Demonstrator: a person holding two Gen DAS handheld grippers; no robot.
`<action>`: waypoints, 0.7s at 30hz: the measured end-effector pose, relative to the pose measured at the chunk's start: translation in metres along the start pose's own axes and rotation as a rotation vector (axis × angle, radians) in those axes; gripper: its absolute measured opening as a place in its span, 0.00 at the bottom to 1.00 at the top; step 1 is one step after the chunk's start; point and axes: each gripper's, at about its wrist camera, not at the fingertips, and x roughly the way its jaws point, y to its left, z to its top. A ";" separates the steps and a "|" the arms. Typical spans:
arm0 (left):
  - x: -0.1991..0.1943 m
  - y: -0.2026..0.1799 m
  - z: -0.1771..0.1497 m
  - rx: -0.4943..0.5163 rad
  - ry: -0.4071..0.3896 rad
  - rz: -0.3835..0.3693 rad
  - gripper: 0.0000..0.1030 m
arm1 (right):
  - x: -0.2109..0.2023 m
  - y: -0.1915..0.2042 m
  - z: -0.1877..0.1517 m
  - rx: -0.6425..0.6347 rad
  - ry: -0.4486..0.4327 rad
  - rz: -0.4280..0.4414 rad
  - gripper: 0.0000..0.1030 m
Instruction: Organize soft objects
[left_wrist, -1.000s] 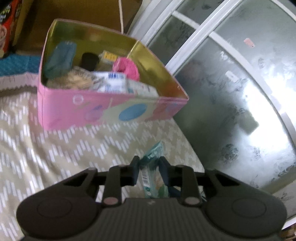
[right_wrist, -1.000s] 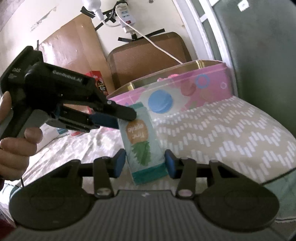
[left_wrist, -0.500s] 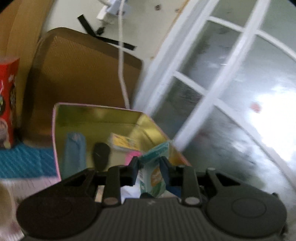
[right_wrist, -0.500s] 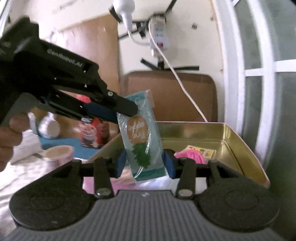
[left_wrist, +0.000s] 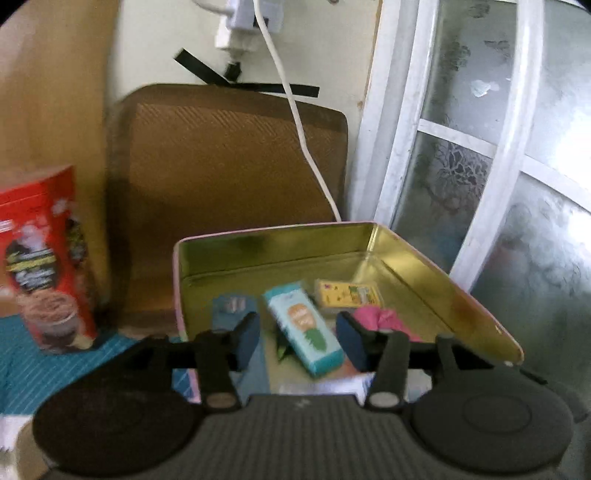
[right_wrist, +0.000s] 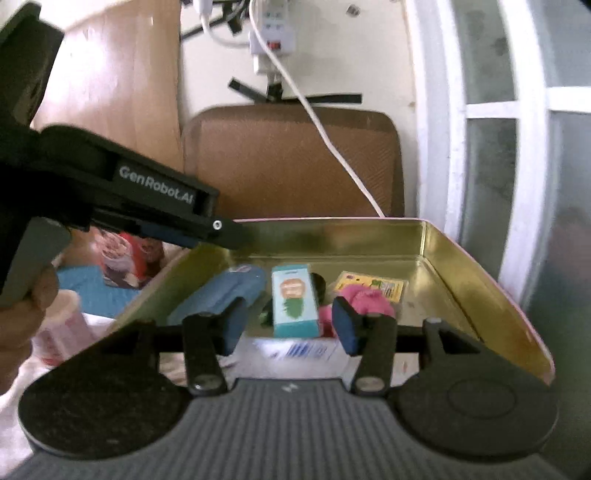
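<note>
Left wrist view shows your left gripper (left_wrist: 297, 338) over the near edge of the tin box (left_wrist: 458, 291), and its jaws have just been opening; the teal packet (left_wrist: 304, 328) is seen between the pads but they do not press on it, so the packet is free. It seems to be inside the box, tilted, near the middle; I cannot tell if it already lies on the things below. Your right gripper (right_wrist: 290, 323) is also open, its jaws have just widened a little, and the same packet (right_wrist: 295, 302) shows between its pads without contact. In the right wrist view your left gripper (right_wrist: 225, 232) reaches over the left edge of the box. Inside, a blue cloth (right_wrist: 218, 295) lies toward the left wall, a pink soft thing (right_wrist: 365, 301) toward the right, and a yellow packet (right_wrist: 373, 288) toward the far right corner. Behind the box a brown board (left_wrist: 229, 173) leans on the wall, with a white cable (left_wrist: 303, 140) hanging before it.
</note>
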 end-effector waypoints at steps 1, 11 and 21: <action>-0.009 0.000 -0.005 0.002 -0.001 0.000 0.50 | -0.011 0.002 -0.005 0.023 -0.014 0.007 0.52; -0.115 -0.001 -0.059 0.062 -0.091 0.113 0.93 | -0.110 0.041 -0.031 0.231 -0.158 -0.033 0.61; -0.179 0.010 -0.107 0.074 -0.079 0.133 1.00 | -0.157 0.074 -0.042 0.332 -0.142 -0.043 0.83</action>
